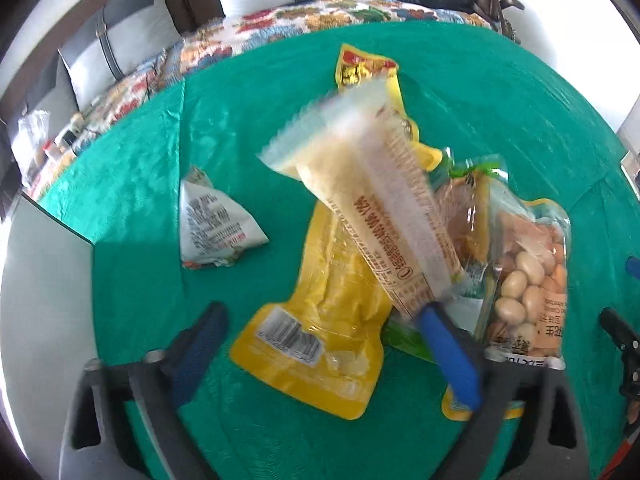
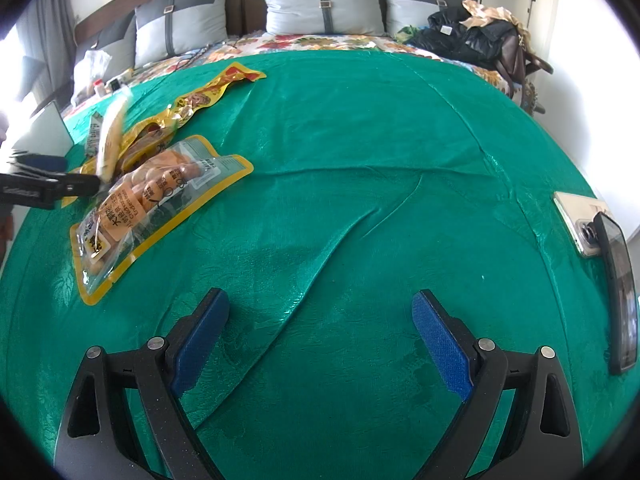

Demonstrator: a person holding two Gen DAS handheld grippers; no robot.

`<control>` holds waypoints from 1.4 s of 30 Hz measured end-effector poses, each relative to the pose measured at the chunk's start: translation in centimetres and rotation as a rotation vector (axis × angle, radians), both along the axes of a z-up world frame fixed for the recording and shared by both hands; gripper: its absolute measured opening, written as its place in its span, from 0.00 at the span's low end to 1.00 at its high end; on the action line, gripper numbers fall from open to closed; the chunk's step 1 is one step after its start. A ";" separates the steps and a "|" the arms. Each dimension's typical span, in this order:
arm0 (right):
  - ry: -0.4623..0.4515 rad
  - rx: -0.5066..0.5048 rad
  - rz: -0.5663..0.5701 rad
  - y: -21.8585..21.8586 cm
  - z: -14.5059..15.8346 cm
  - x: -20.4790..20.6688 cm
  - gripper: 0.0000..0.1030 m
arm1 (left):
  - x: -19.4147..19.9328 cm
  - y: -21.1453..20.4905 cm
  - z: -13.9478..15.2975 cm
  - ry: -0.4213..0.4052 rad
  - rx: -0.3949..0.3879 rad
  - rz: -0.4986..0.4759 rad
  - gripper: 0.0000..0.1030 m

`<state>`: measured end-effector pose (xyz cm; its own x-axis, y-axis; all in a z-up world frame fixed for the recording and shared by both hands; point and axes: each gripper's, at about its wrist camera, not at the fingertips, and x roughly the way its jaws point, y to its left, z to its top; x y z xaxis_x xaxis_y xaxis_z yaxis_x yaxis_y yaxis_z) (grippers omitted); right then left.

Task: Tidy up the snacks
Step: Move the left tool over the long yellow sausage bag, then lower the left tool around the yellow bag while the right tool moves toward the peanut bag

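The left gripper (image 1: 320,320) hung over a pile of snacks on the green bedspread (image 1: 480,92); its jaws were spread, and a pale long packet (image 1: 372,204) rose blurred from the right blue pad toward twelve o'clock — touching that pad, well clear of the other; whether it was truly held I could not tell. Beneath it lay a yellow pouch (image 1: 320,344) with a barcode; at three o'clock of that sat a clear bag of nuts (image 1: 528,280); at nine o'clock a small white triangular packet (image 1: 212,224) lay apart; another yellow packet (image 1: 360,68) stretched away at twelve o'clock.

The right gripper (image 2: 320,320) stood with jaws spread over bare bedspread, nothing between them; in its view the snack pile lay at ten o'clock, the bag of nuts (image 2: 152,204) nearest; two phones (image 2: 600,240) rested at three o'clock near the edge — grey pillows (image 2: 324,4) lined the headboard at twelve o'clock.
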<state>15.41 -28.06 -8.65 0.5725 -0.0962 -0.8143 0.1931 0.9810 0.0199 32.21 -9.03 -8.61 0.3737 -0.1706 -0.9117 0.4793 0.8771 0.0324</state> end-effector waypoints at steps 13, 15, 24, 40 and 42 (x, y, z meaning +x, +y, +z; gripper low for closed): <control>0.002 0.000 0.002 0.2 -0.2 0.3 0.93 | -15.2 8.1 0.2 0.088 -0.059 0.288 0.63; 0.002 0.000 0.002 0.2 -0.2 0.3 0.93 | -16.5 8.4 0.1 0.084 -0.075 0.289 0.69; 0.003 0.001 0.002 0.2 -0.2 0.3 0.93 | -13.2 7.2 -1.1 -0.021 -0.074 0.348 0.87; 0.003 0.001 0.002 0.1 -0.2 0.2 0.93 | -14.0 8.9 -1.8 -0.171 -0.101 0.391 1.00; 0.003 0.001 0.002 0.2 -0.2 0.3 0.93 | -14.0 8.9 -1.9 -0.171 -0.101 0.391 1.00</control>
<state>15.67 -27.87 -8.84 0.5705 -0.0944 -0.8159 0.1908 0.9814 0.0198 18.25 -0.17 -10.47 0.5722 -0.0717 -0.8170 0.1062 0.9943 -0.0129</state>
